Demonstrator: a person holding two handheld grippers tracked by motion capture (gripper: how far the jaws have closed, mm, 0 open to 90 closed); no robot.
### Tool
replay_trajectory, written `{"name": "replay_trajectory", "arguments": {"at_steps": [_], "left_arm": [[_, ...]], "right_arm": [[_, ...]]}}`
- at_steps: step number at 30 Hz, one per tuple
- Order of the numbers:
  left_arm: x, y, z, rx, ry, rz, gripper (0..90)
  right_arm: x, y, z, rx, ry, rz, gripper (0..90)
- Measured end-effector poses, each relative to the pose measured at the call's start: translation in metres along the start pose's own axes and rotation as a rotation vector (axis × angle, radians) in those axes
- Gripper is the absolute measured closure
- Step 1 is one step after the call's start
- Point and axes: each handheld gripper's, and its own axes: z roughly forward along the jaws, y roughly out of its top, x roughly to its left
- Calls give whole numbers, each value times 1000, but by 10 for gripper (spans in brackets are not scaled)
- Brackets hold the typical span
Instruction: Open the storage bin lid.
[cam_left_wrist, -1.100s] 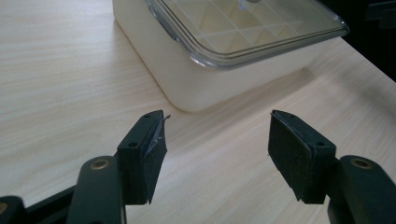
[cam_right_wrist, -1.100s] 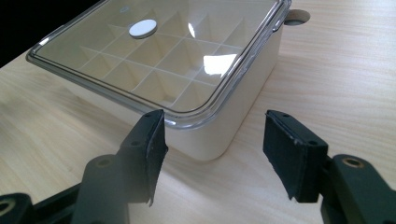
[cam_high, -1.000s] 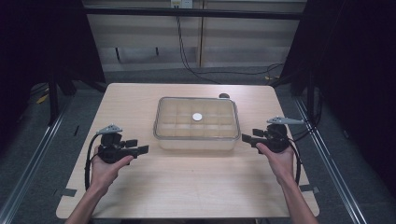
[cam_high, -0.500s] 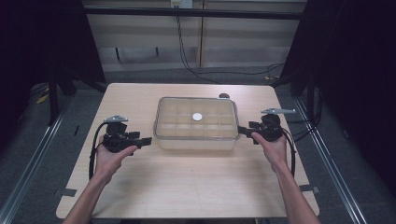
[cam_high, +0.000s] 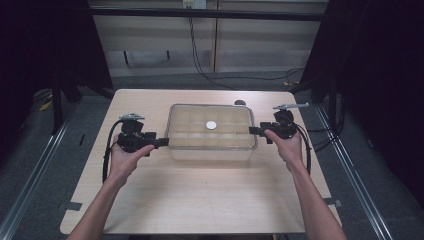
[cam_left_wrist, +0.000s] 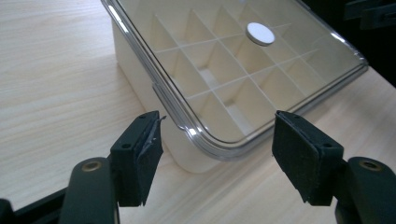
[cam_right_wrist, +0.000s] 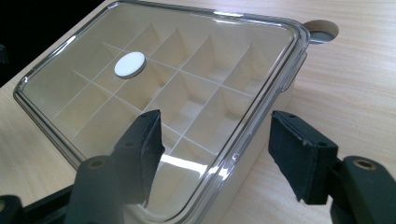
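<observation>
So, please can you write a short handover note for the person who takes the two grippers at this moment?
Left gripper: jaws open, they have just been opening; the near corner of the clear lid lies between them, pads not touching it.
Right gripper: jaws open, also just been opening, around the lid's edge at the other end, no contact.
Divided storage box: in the middle of the wooden table, lid on, a white round disc on the lid. The compartments that show look empty.
Done: both grippers brought to the box ends.
Left: probably grip the lid at both ends and lift it off.
</observation>
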Motion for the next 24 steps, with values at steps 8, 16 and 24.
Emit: {"name": "replay_trajectory", "arguments": {"at_steps": [8,16,24], "left_arm": [[8,8,7,13,0,-19,345],[19,16,10,24,5,-56,335],[28,24,12,28,15,-70,315]], "right_arm": [[-5,16,9,24,-19,-5,321],[-17,37,16,58,-14,-11,389],[-28,52,27,103,-41,8,351]]}}
